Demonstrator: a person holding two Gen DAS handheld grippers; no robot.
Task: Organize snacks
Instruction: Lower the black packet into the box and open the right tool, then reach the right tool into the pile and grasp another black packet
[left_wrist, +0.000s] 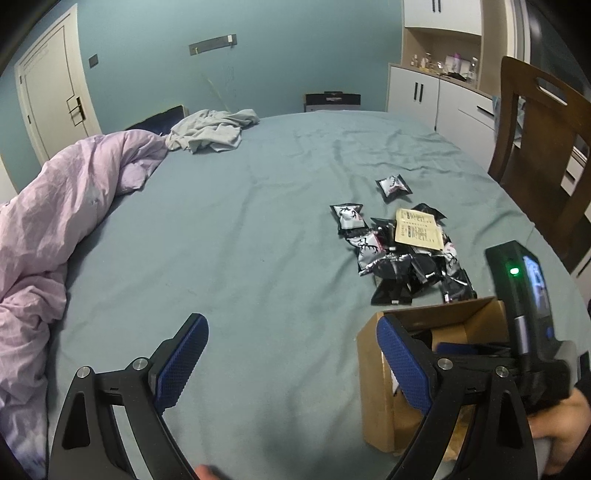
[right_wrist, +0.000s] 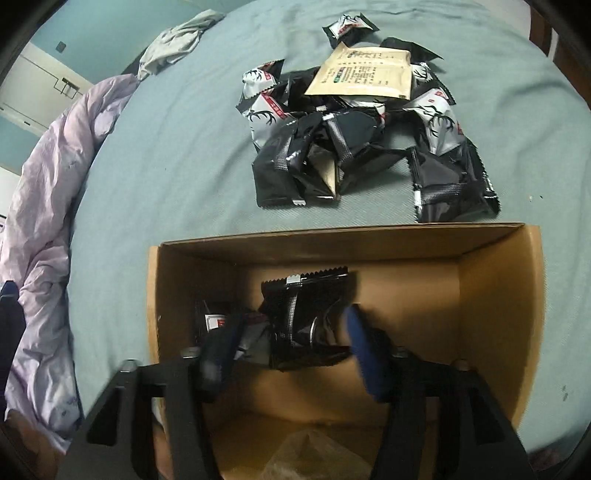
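Observation:
An open cardboard box (right_wrist: 332, 236) sits on the teal bedsheet, and just beyond it lies a pile of black and silver snack packets (right_wrist: 354, 147) topped by a beige sachet (right_wrist: 362, 74). My right gripper (right_wrist: 290, 332) reaches down into the box. A black packet (right_wrist: 306, 314) hangs between its blue pads (right_wrist: 360, 343), and the left pad stands clear of it. Other packets lie on the box floor. In the left wrist view my left gripper (left_wrist: 290, 325) is wide open over bare sheet, left of the box (left_wrist: 380, 406), with nothing between its fingers. The pile (left_wrist: 402, 254) lies beyond it.
A single packet (left_wrist: 393, 184) lies apart, past the pile. A crumpled purple duvet (left_wrist: 55, 221) covers the bed's left side, with a grey garment (left_wrist: 214, 129) at the far end. A wooden chair (left_wrist: 535, 147) stands at the right edge. A hand (left_wrist: 565, 424) holds the right tool.

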